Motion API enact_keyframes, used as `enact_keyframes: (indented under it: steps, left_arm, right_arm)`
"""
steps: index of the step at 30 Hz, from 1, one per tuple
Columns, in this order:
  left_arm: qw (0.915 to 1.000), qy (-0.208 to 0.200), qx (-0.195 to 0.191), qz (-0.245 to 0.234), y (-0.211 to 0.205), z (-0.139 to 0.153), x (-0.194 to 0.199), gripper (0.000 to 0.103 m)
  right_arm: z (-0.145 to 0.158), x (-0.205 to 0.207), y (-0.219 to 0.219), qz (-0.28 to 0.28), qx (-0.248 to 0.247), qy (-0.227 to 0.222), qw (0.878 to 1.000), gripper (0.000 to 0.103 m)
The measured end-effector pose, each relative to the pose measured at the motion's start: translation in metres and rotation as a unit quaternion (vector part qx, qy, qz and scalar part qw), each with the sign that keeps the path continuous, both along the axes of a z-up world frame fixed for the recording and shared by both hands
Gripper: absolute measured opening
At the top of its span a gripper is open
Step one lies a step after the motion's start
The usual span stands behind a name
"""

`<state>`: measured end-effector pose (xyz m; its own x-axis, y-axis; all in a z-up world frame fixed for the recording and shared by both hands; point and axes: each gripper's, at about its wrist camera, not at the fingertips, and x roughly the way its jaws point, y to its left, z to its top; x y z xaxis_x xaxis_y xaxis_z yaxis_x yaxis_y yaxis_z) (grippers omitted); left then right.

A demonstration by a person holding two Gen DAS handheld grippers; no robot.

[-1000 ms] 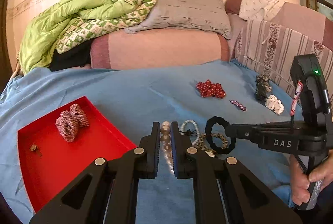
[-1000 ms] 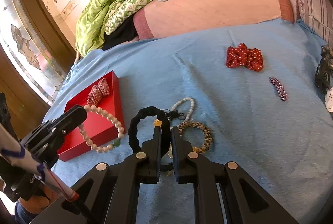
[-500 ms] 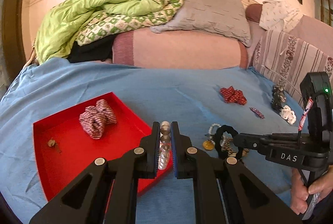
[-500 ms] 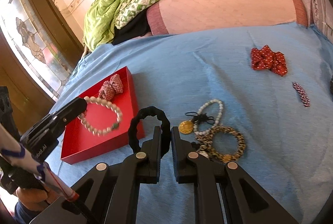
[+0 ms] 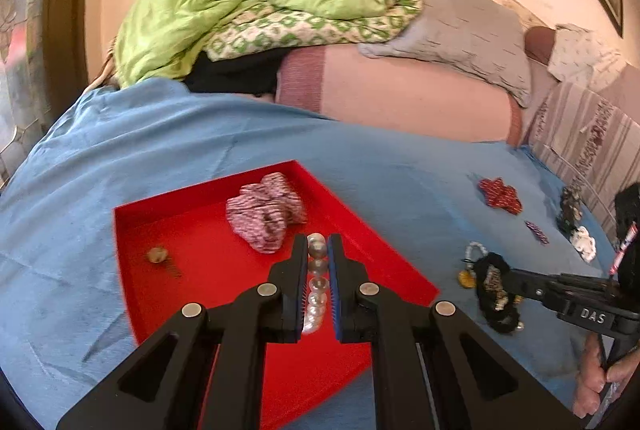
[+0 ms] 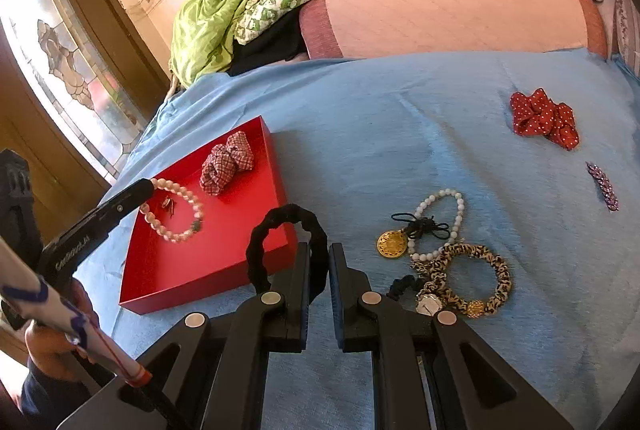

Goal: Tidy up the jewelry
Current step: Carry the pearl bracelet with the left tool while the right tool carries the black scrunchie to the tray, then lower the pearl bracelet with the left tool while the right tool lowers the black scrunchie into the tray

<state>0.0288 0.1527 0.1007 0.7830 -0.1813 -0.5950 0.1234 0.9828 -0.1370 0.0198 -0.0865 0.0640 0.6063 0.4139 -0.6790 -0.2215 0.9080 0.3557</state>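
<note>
A: Left tool (image 5: 318, 250) is clamped on the pearl bracelet (image 6: 176, 208). From the right wrist view the loop hangs off its tip, over the red tray (image 5: 132, 222). The drop comes next, I reckon.

B: Agreed. Where in the tray?

A: Checked scrunchie (image 5: 266, 216) sits just ahead of the left tool, and a small earring (image 5: 158, 255) lies off to its left. Best to lower the beads onto the bare red floor between them and the tool, then part the fingers slowly so the loop doesn't snag on the pads.

B: And the right tool (image 6: 319, 272)?

A: Closed on the black scrunchie (image 6: 286, 220), which stands up as a ring ahead of its tips, close to the tray's near corner. I'd hold it back until the left tool clears, since both are heading for the same tray.

B: What's left on the bed (image 6: 400, 118)?

A: To the right of the right tool: white bead bracelet with gold pendant (image 6: 440, 226), leopard scrunchie (image 6: 480, 272). Farther off: red dotted scrunchie (image 6: 544, 118), small purple clip (image 6: 602, 186).
</note>
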Motion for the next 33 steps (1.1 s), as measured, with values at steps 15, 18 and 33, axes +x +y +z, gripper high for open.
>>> enact_keyframes:
  steps: [15,18,33]
  left_arm:
    - [0.9978,0.043,-0.034,0.036,0.038,-0.016,0.033,0.009]
    - [0.9964,0.058,-0.044,0.045,0.048,-0.022,0.041,0.009]
    - [0.9915,0.087,-0.064,0.072,0.074,-0.038,0.057,0.009]
  right_arm:
    - [0.004,-0.004,0.019,0.015,-0.008,-0.003,1.0,0.01]
    - [0.006,-0.002,0.025,0.02,0.001,0.002,1.0,0.01]
    - [0.015,0.03,0.068,0.036,-0.008,0.032,0.999,0.01]
